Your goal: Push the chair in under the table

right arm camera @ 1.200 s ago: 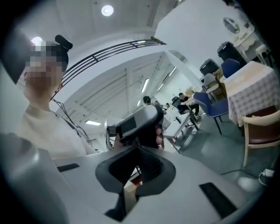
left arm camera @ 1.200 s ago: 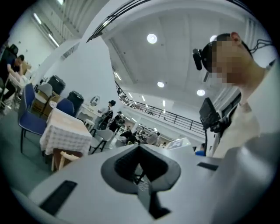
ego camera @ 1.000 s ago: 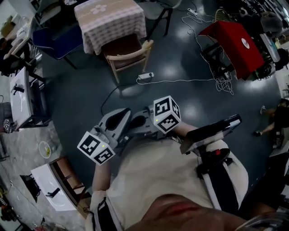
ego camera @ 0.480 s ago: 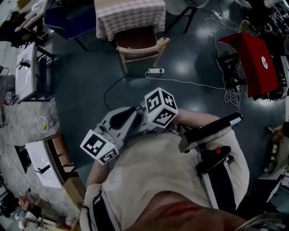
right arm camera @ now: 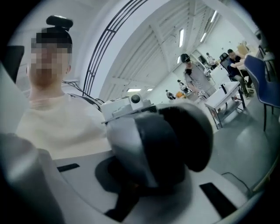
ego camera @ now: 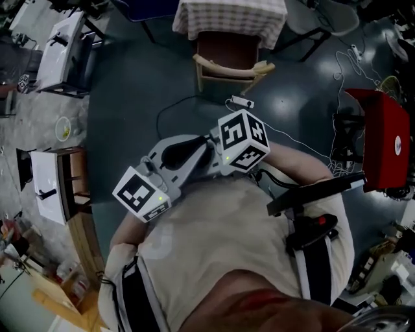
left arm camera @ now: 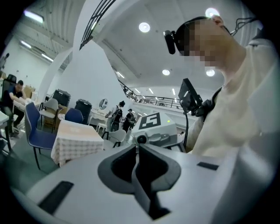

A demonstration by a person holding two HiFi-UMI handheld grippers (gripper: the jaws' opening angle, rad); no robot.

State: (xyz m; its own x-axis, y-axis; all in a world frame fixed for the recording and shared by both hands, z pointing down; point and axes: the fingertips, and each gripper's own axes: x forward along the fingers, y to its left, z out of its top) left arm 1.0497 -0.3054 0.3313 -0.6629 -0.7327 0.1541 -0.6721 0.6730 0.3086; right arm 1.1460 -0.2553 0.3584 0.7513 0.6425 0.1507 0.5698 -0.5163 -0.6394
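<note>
A wooden chair [ego camera: 228,57] with a brown seat stands at the near side of a table with a checked cloth [ego camera: 230,14], its backrest toward me and most of the seat showing. That table [left arm camera: 74,139] shows again in the left gripper view. Both grippers are held close to my chest, far from the chair, pointing at each other. My left gripper [ego camera: 198,148] [left arm camera: 138,151] is shut and empty. The right gripper [ego camera: 217,159] [right arm camera: 129,190] is shut with nothing in it. The left one's blurred head covers much of the right gripper view.
A white power strip [ego camera: 241,102] with cables lies on the dark floor just near the chair. A red table [ego camera: 388,139] is at the right, white cabinets [ego camera: 61,40] at the left. A blue chair [left arm camera: 37,131] stands beside the checked table. People are far off.
The view has swung: chair and table slid from upper left to top centre, the red table to the right edge. Both grippers stay shut before my chest, turned slightly.
</note>
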